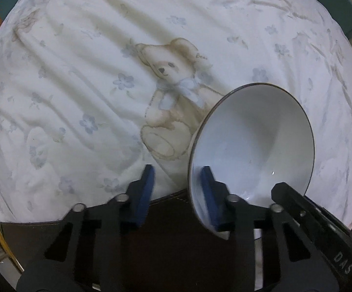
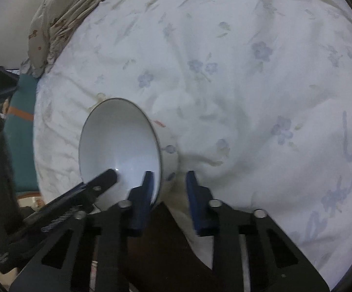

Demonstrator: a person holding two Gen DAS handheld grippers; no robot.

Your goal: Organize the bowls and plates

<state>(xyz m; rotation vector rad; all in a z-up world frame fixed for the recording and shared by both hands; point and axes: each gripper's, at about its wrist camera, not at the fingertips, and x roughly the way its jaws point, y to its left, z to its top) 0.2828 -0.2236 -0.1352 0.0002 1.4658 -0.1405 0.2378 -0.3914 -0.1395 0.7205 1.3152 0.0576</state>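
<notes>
The white bowl [image 1: 253, 143] [image 2: 119, 143] hangs tilted above the teddy-bear bedsheet [image 1: 83, 77], with both grippers at its rim. The left gripper [image 1: 178, 187] and the right gripper [image 2: 168, 187] each stand open, one blue finger inside the bowl, the other outside.

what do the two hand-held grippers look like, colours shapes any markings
Both look alike: the left hand-held gripper and the right hand-held gripper have matte black angular frames with cut-out slots and small silver round pins. Each carries two flat, dark blue pads as fingertips. White letters reading DAS show on the black piece at the right of the left wrist view. No cables or sleeves are visible.
</notes>
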